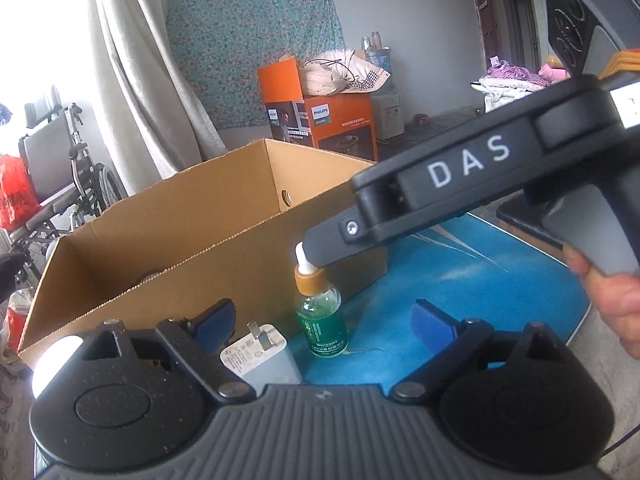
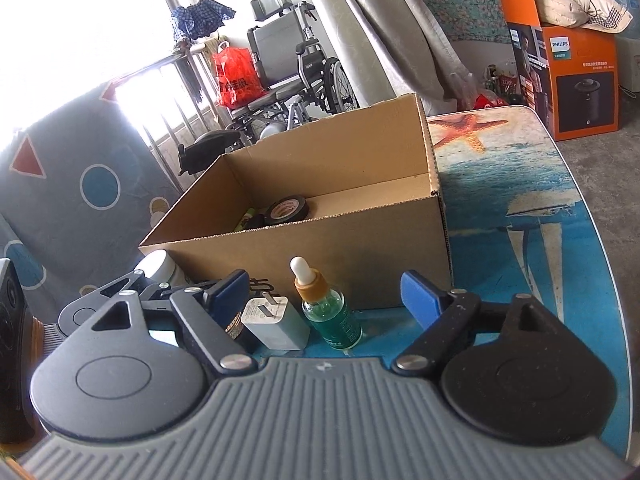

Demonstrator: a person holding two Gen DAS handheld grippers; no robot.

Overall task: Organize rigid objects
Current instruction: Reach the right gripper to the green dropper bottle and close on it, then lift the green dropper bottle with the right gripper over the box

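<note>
The green dropper bottle point(image 2: 331, 312) stands upright on the blue table point(image 2: 540, 248), just near of the cardboard box point(image 2: 360, 240), with a white charger plug point(image 2: 272, 322) at its left. Both the right gripper point(image 2: 326, 300) and the left gripper point(image 1: 320, 320) frame the bottle with fingers apart, not touching it.

1. My right gripper point(image 2: 324, 300) has its pads apart, with the dropper bottle point(image 2: 330, 316) and white charger point(image 2: 276, 322) between them.
2. The cardboard box point(image 2: 360, 240) walls off the way ahead.
3. Blue tabletop point(image 2: 520, 264) to the right looks clear.
4. A tape roll point(image 2: 287, 209) takes up the box's far left corner, I think.
</note>
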